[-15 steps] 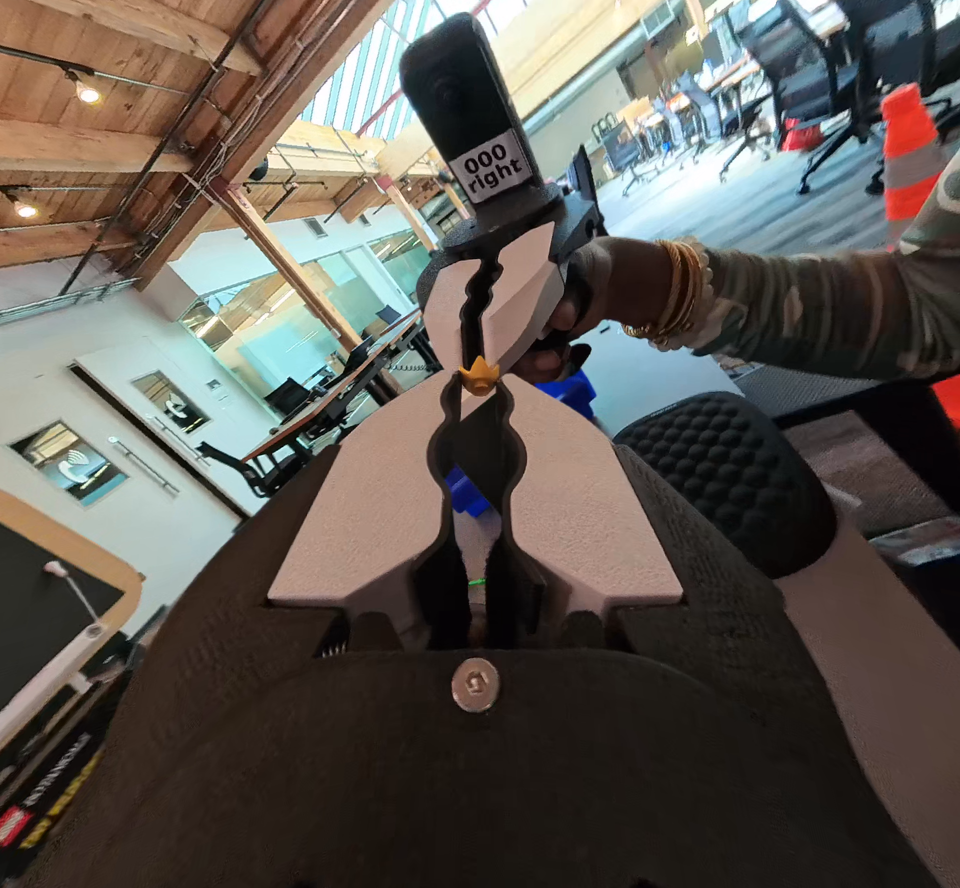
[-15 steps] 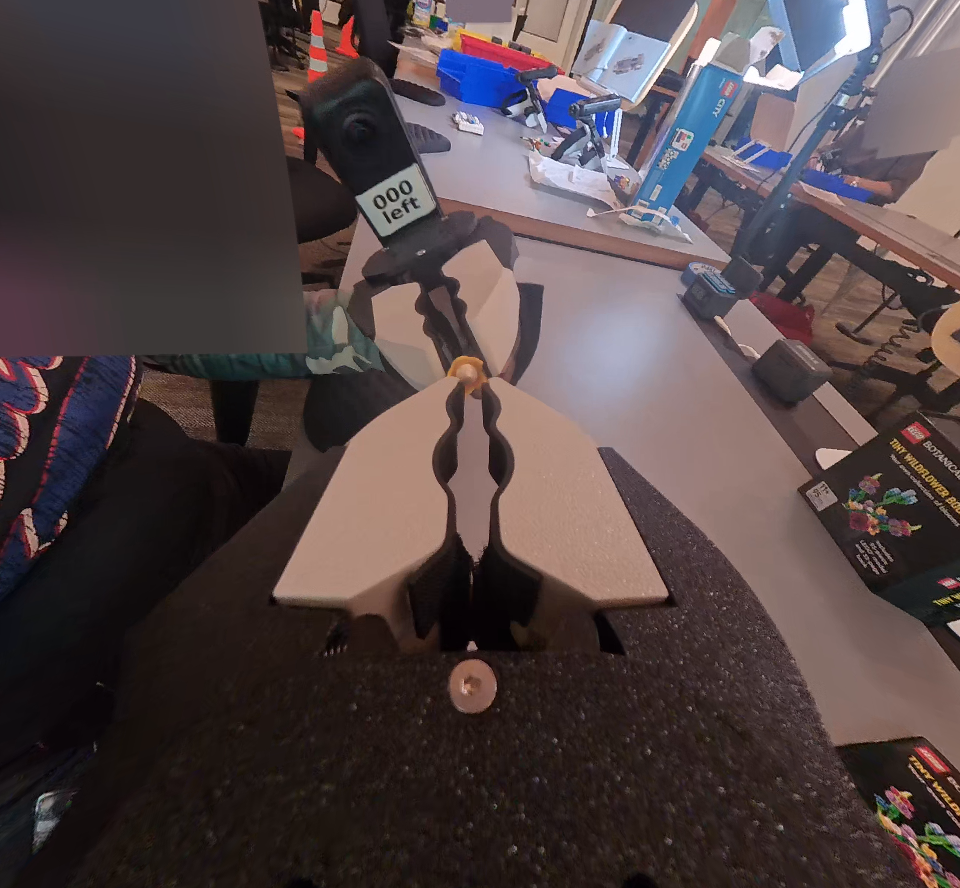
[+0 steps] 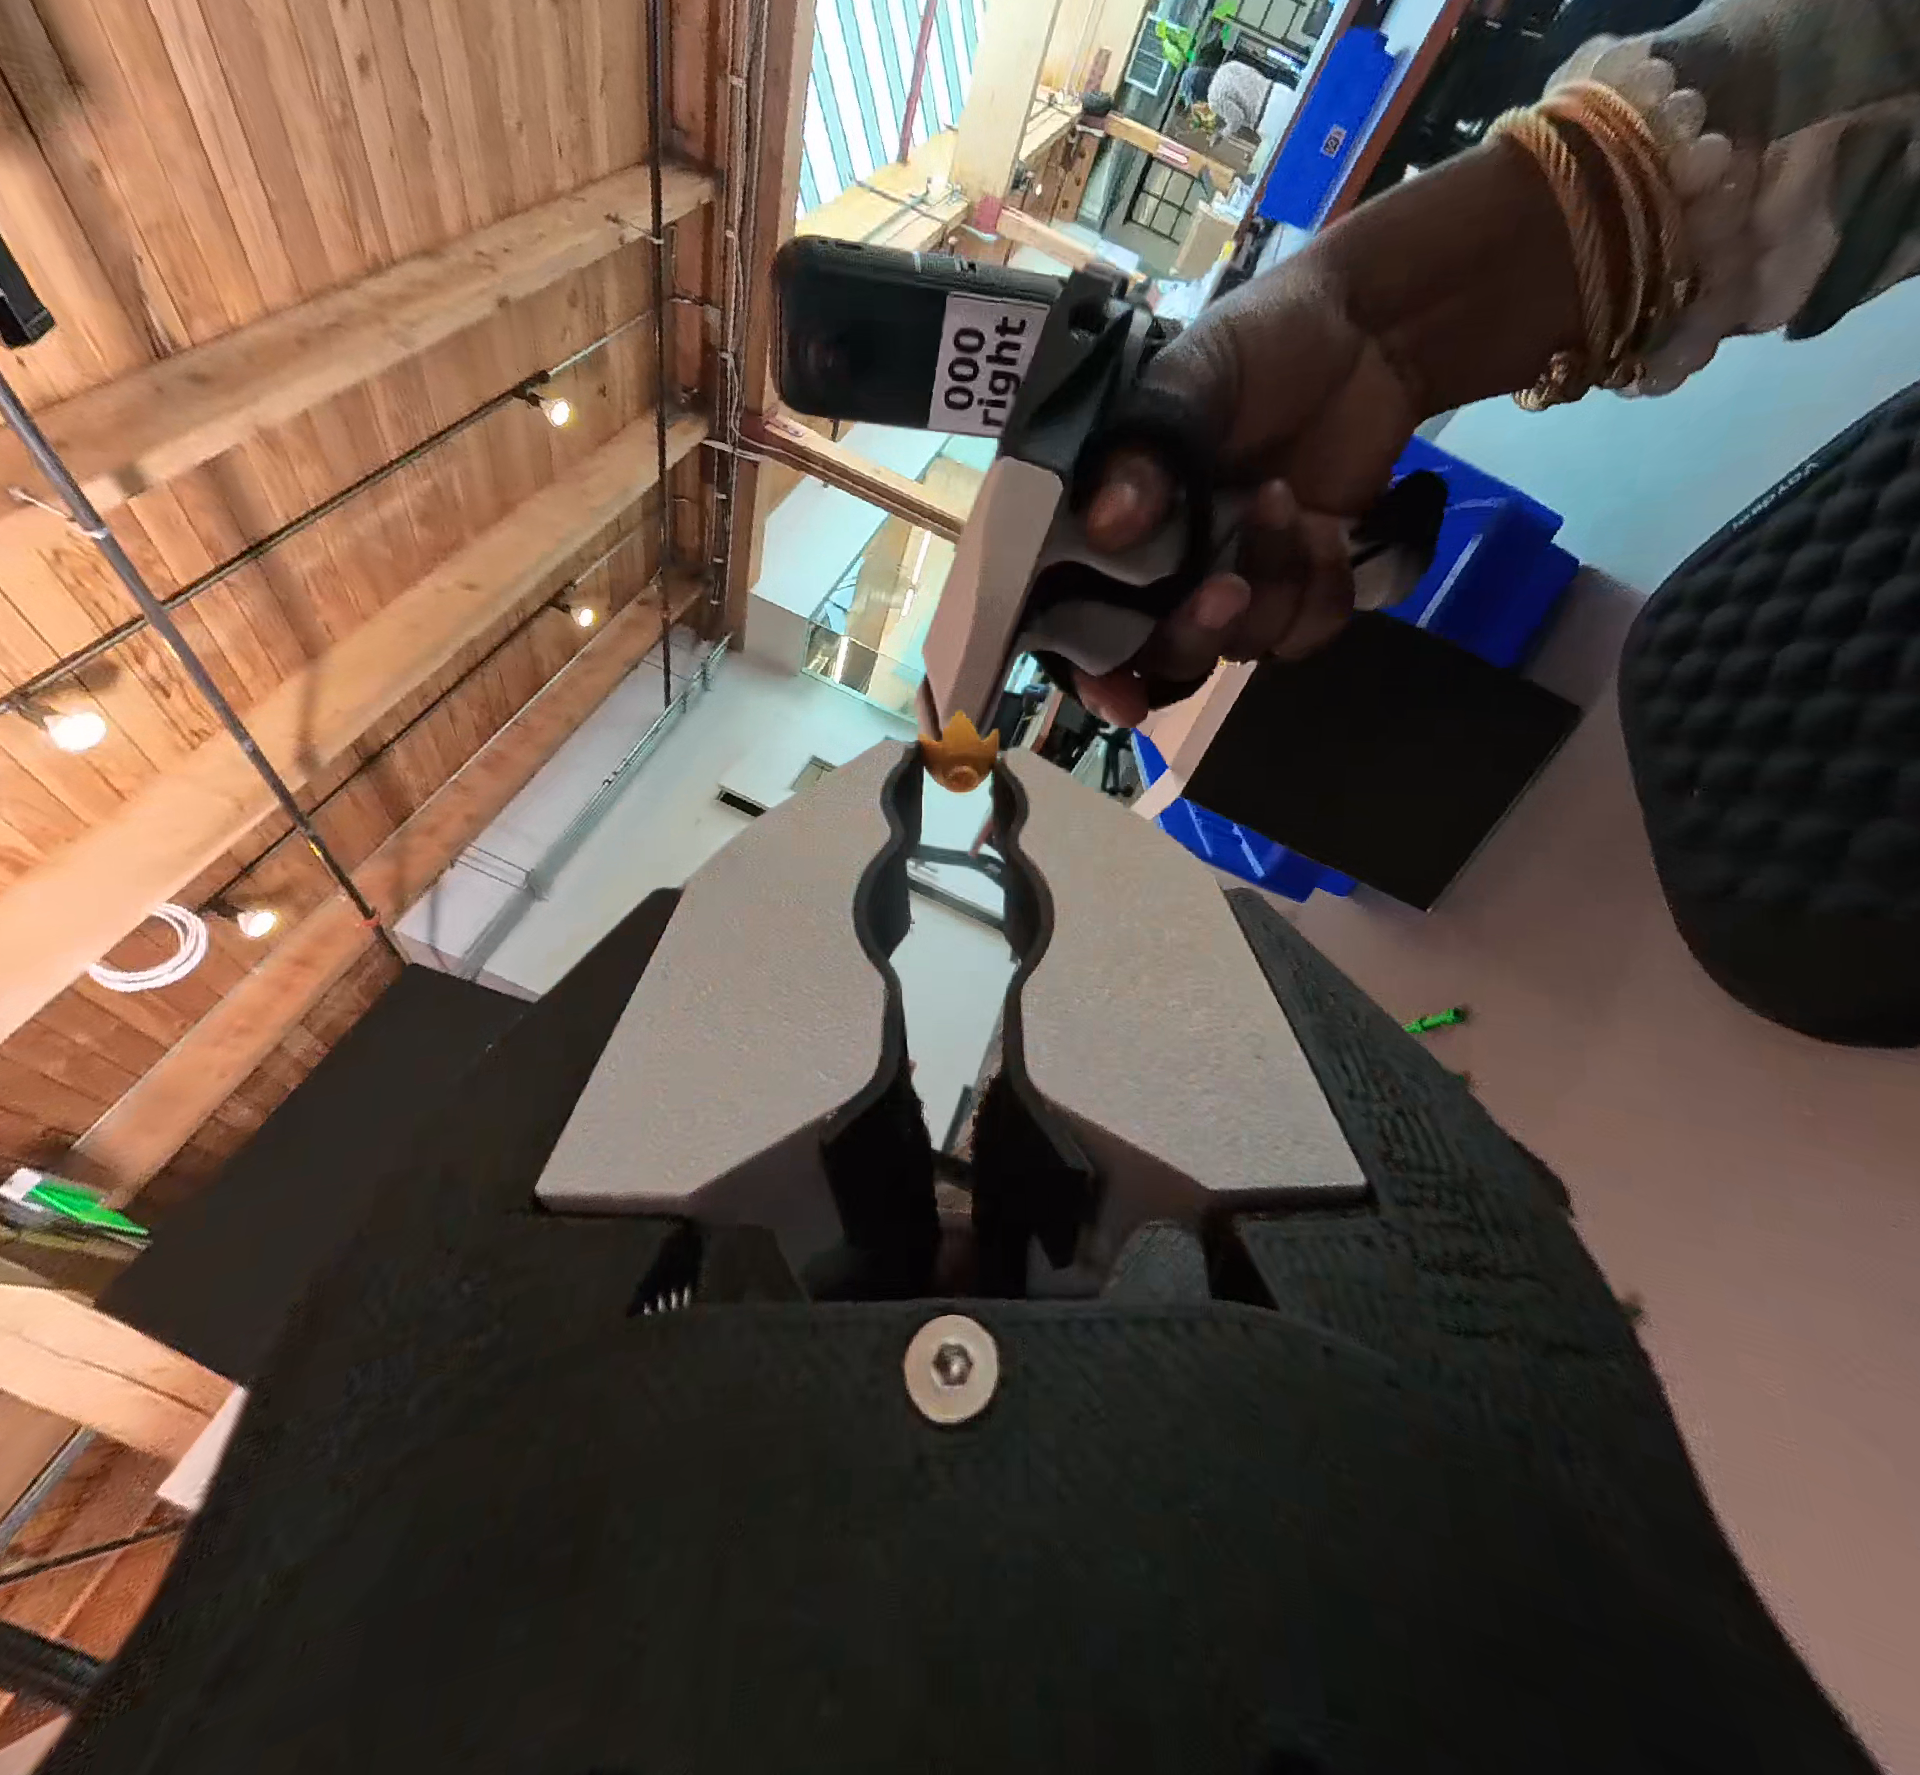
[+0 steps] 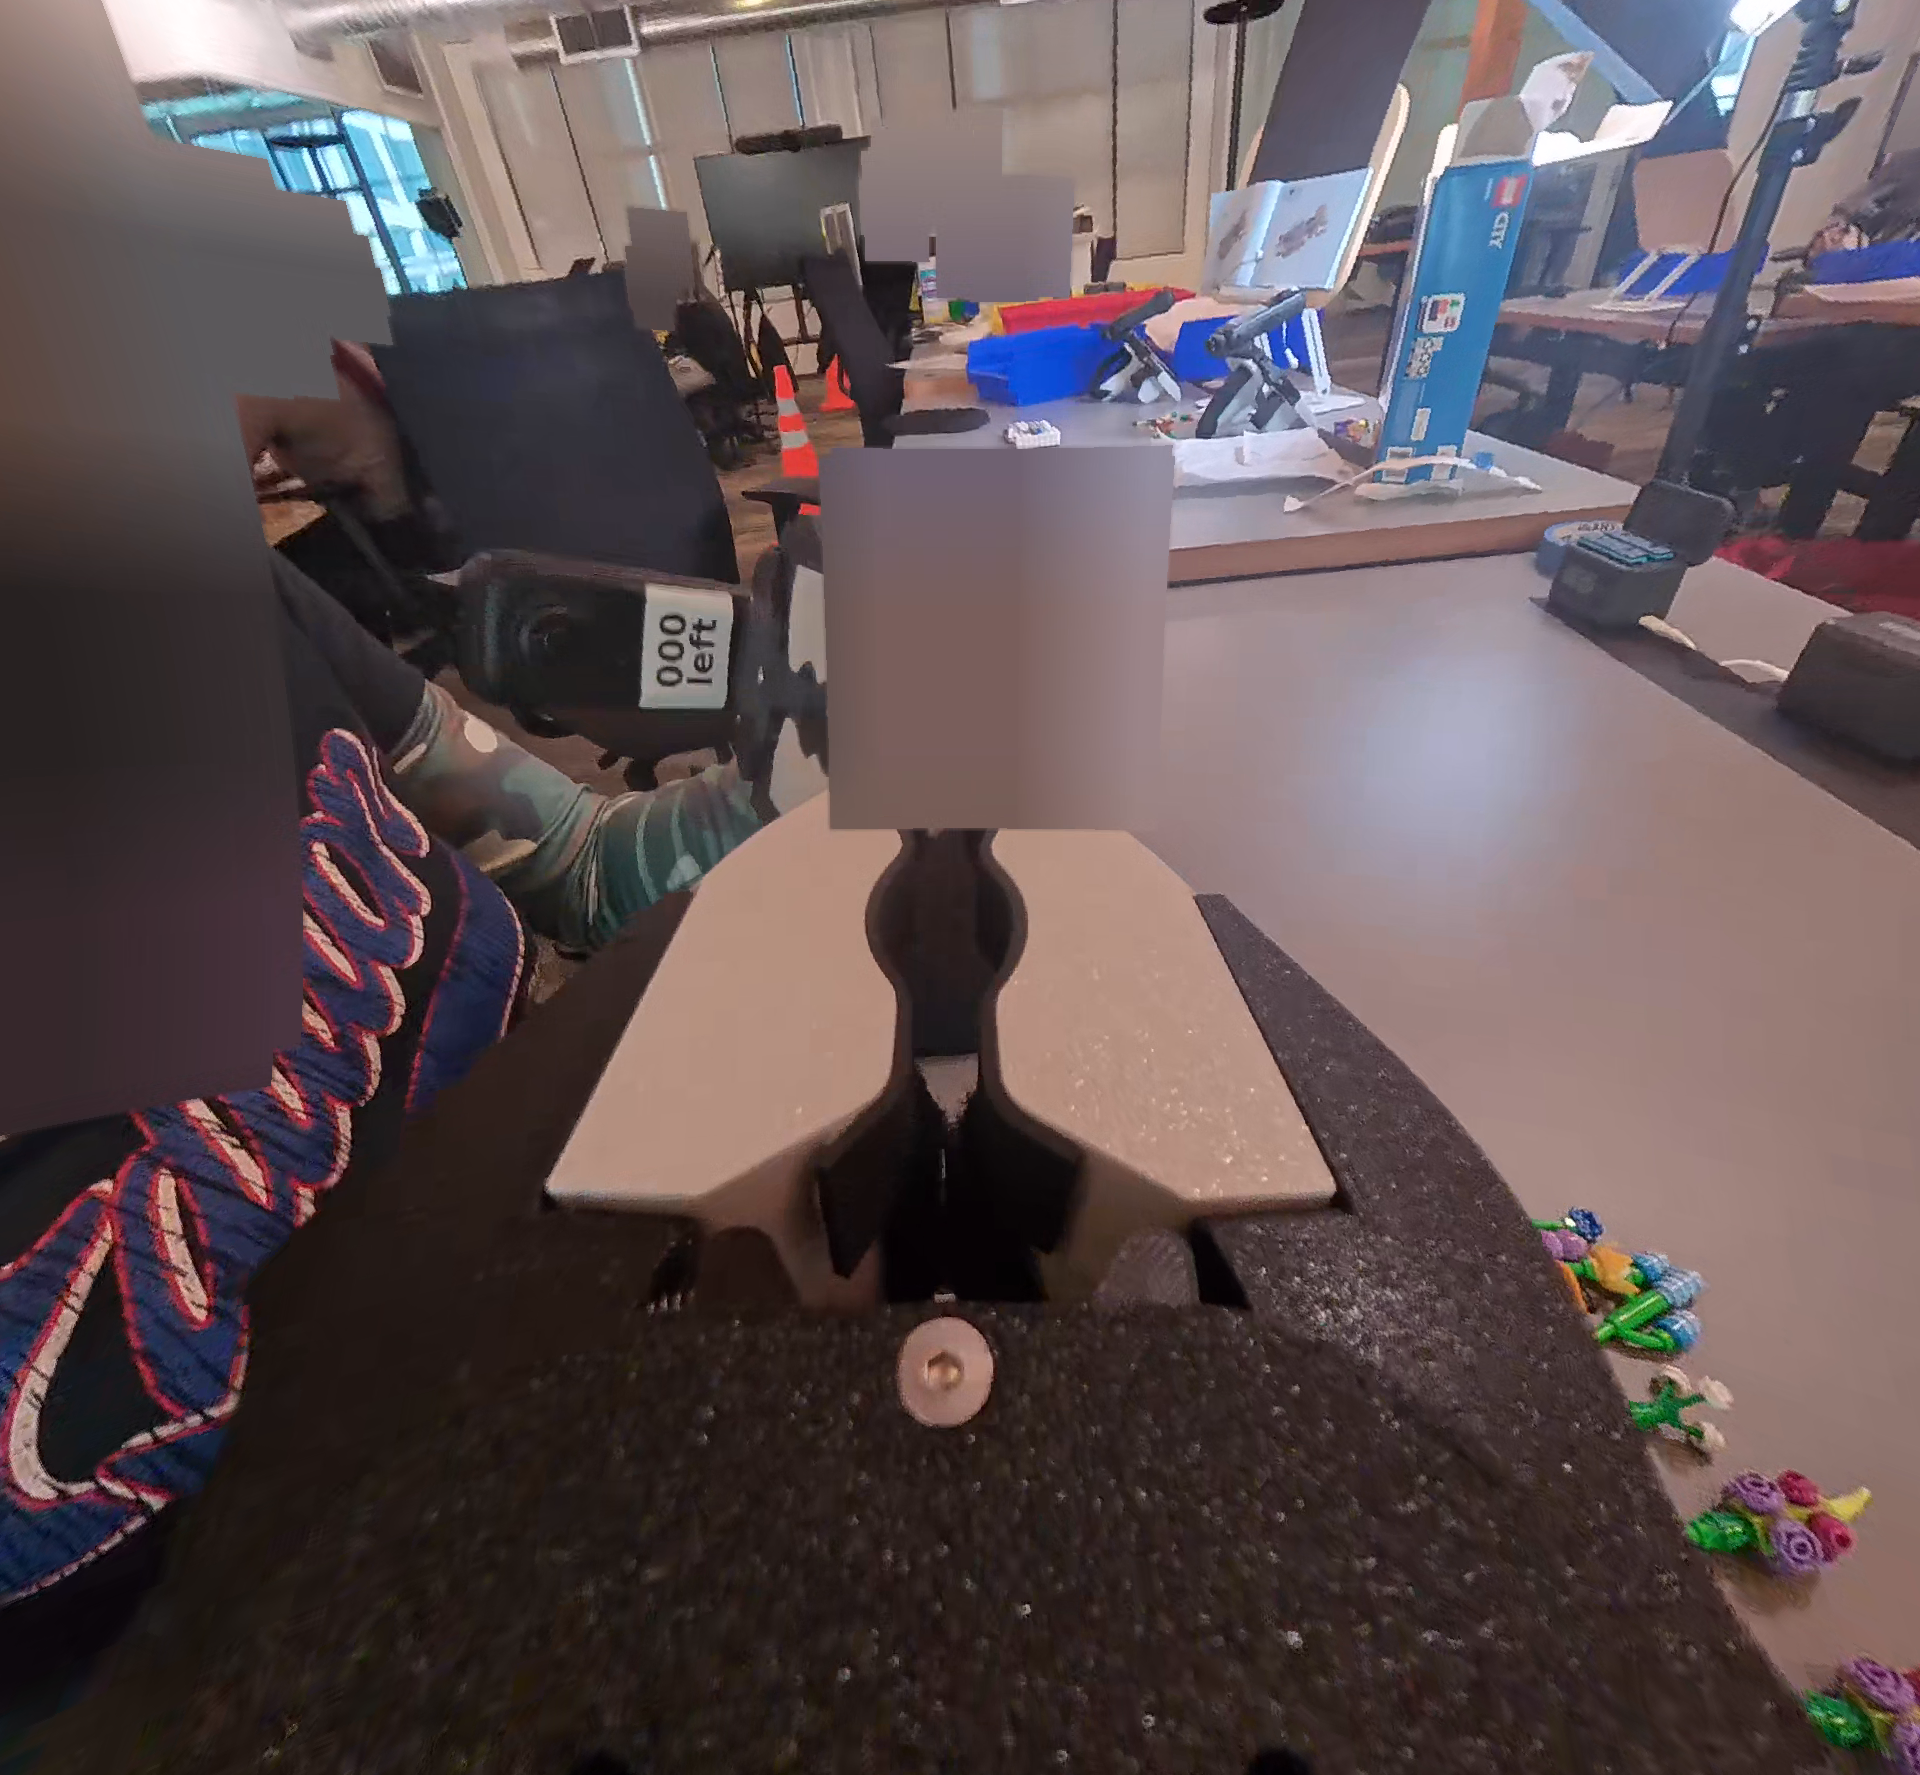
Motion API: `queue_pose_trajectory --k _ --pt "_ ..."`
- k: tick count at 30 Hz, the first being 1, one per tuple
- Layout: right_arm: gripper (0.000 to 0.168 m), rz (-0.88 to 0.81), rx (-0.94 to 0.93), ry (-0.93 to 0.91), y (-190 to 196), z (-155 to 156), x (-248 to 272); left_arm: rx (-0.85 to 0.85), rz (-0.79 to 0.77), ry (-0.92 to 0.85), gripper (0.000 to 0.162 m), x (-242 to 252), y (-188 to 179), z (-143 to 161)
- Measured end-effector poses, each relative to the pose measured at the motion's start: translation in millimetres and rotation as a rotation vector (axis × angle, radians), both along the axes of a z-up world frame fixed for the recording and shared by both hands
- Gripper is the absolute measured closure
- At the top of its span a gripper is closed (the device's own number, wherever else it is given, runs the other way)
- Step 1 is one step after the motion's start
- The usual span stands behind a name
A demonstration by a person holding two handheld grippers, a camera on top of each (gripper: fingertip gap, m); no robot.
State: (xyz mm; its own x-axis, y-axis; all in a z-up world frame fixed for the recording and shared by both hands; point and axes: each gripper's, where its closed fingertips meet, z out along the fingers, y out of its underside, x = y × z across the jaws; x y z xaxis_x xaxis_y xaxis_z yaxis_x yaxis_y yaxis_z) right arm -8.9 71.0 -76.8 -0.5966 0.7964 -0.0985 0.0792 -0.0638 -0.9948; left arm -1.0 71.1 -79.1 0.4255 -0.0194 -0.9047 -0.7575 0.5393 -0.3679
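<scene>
Your grey surface (image 4: 1455, 790) sits under timber ceiling beams (image 3: 364, 323). Your left gripper (image 3: 958, 769) and tilted right gripper (image 3: 961, 723) both pinch the small yellow crown piece (image 3: 958, 757), jaws nearly closed.

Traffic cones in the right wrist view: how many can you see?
2. One cone stands left of the far table; the second cone is just behind-right of it. Others may be hidden.

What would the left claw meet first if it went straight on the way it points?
The small yellow crown-shaped piece already sits at the left claw tips, and right behind it comes the right claw, also on that piece. How deep the overlap runs is unclear.
</scene>
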Motion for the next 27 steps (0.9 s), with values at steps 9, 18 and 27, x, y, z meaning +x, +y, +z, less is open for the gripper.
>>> queue_pose_trajectory --k 9,18,27 --pt "0.163 0.009 0.084 -0.002 -4.9 -5.7 1.7 -0.026 0.001 0.000 0.149 -0.1 2.8 -3.5" --pt "0.165 0.034 0.071 -0.011 -4.8 -9.5 1.2 -0.078 -0.008 0.001 0.150 -0.9 4.7 -8.9" --pt "0.168 0.004 0.105 0.017 -3.7 -7.1 -1.3 -0.120 -0.089 -0.111 0.150 -3.9 3.1 -6.5"
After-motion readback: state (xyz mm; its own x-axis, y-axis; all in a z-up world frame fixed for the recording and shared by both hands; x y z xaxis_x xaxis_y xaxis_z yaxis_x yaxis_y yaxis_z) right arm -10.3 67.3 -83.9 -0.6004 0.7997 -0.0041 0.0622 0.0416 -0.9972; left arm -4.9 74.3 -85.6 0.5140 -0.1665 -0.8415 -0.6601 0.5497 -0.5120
